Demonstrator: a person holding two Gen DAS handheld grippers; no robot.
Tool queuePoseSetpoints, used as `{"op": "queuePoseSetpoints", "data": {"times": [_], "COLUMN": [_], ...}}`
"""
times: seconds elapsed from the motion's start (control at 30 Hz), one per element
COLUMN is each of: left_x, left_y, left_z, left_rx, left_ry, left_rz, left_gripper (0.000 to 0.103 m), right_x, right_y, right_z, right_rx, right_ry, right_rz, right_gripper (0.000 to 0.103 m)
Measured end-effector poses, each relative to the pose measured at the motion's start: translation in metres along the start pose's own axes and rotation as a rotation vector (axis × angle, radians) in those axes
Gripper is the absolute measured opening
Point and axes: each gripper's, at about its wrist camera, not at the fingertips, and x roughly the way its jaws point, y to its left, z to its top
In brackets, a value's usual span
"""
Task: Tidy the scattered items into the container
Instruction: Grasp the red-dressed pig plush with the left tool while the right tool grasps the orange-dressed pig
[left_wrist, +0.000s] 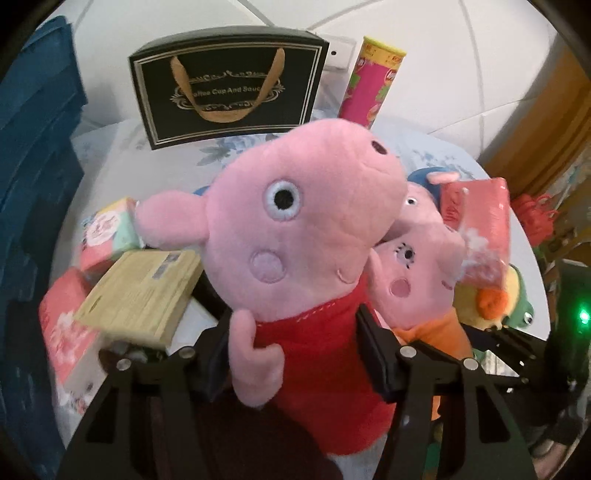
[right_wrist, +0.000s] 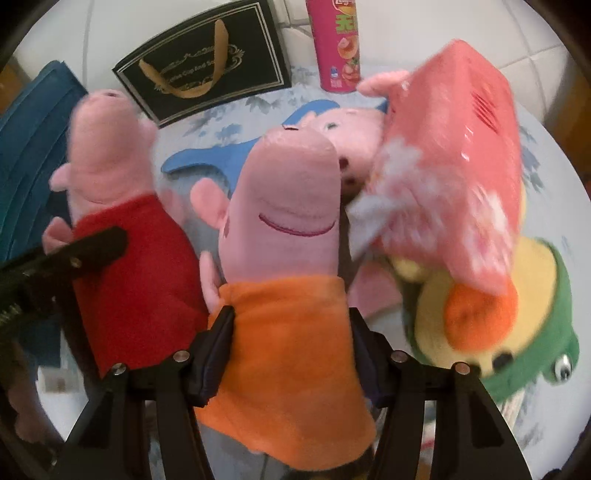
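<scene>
My left gripper (left_wrist: 291, 343) is shut on a pink pig plush in a red dress (left_wrist: 295, 240), held upright above the table; it also shows in the right wrist view (right_wrist: 129, 236). My right gripper (right_wrist: 291, 347) is shut on a pig plush in an orange dress (right_wrist: 288, 295), also seen in the left wrist view (left_wrist: 410, 284). A pink tissue pack (right_wrist: 454, 173) leans against the plushes. A blue bin (left_wrist: 33, 166) stands at the left. A third pig plush with blue (right_wrist: 343, 125) lies behind.
A black gift box (left_wrist: 229, 85) and a pink chips tube (left_wrist: 373, 85) stand at the back. A green and yellow plush (right_wrist: 524, 317) lies right. A wooden-look box (left_wrist: 144, 291) and more tissue packs (left_wrist: 70, 332) lie left on the floral tablecloth (right_wrist: 236, 110).
</scene>
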Motion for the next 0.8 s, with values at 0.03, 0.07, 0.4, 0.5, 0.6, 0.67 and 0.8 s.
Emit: {"op": "queuePoseSetpoints", "data": {"times": [0.03,0.07,0.4,0.5,0.6,0.67,0.8], "left_x": [-0.004,-0.007,0.008,0.020,0.029,0.035,0.048], "left_y": [-0.001,-0.003,-0.018,-0.016,-0.016,-0.017,-0.018], "left_z": [-0.004,-0.008,-0.008,-0.007,-0.007,-0.005,0.001], "left_rx": [0.003,0.010,0.030,0.036,0.050,0.056,0.050], "left_ry": [-0.008,-0.016,-0.010,0.008,0.005,0.012,0.033], "left_rz": [-0.001,0.001,0.047,0.071,0.090,0.084,0.053], "left_gripper": [0.059,0.059,0.059,0.059,0.059,0.059,0.059], "right_x": [-0.002,-0.003,0.002,0.011,0.019,0.023,0.025], "right_y": [-0.002,-0.005,-0.012,-0.013,-0.018,-0.019,-0.020], "right_z": [-0.003,-0.005,-0.005,-0.001,0.002,0.003,0.001], "right_rx": [0.004,0.010,0.031,0.035,0.046,0.046,0.057], "right_ry": [0.003,0.005,0.012,0.020,0.027,0.032,0.038], "right_rz": [0.002,0.002,-0.026,-0.037,-0.011,0.010,0.040], "right_gripper": [0.058,0.058,0.073,0.088,0.088,0.088,0.088]}}
